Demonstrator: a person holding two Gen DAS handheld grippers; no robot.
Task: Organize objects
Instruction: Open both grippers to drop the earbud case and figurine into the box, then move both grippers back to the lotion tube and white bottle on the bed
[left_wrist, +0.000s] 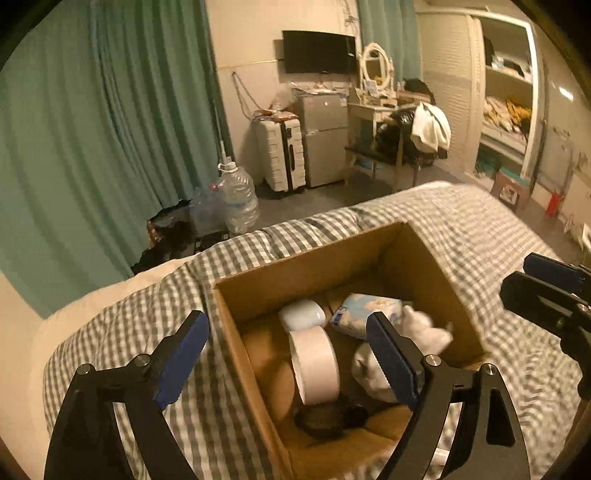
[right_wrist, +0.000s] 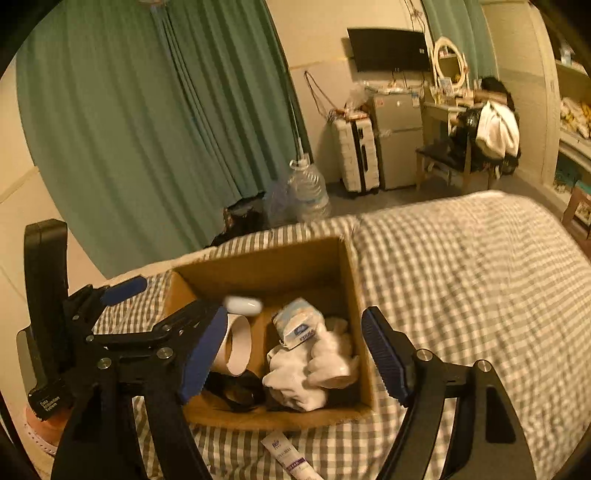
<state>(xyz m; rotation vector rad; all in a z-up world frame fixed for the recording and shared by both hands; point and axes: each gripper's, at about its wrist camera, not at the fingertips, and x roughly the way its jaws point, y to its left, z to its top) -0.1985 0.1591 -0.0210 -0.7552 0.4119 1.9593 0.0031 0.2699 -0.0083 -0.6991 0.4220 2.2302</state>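
Observation:
An open cardboard box (left_wrist: 306, 269) (right_wrist: 351, 280) sits on a grey checked bed. Inside lie a roll of white tape (left_wrist: 316, 363) (right_wrist: 238, 345), a small white oval case (left_wrist: 301, 314) (right_wrist: 243, 305), a blue-and-white tissue pack (left_wrist: 360, 314) (right_wrist: 299, 325), a crumpled white cloth (left_wrist: 424, 328) (right_wrist: 310, 369) and a dark item (left_wrist: 325, 417) (right_wrist: 236, 391). My left gripper (left_wrist: 288, 354) (right_wrist: 125, 291) is open and empty above the box's near left part. My right gripper (right_wrist: 295, 354) (left_wrist: 546, 280) is open and empty above the box. A white tube (right_wrist: 288, 458) lies on the bed in front of the box.
Green curtains (left_wrist: 92, 129) hang behind the bed. Large water bottles (left_wrist: 236, 195), a white suitcase (left_wrist: 282, 155), a small fridge (left_wrist: 325, 140), a chair with clothes (left_wrist: 406, 144) and open shelves (left_wrist: 506, 92) stand across the floor.

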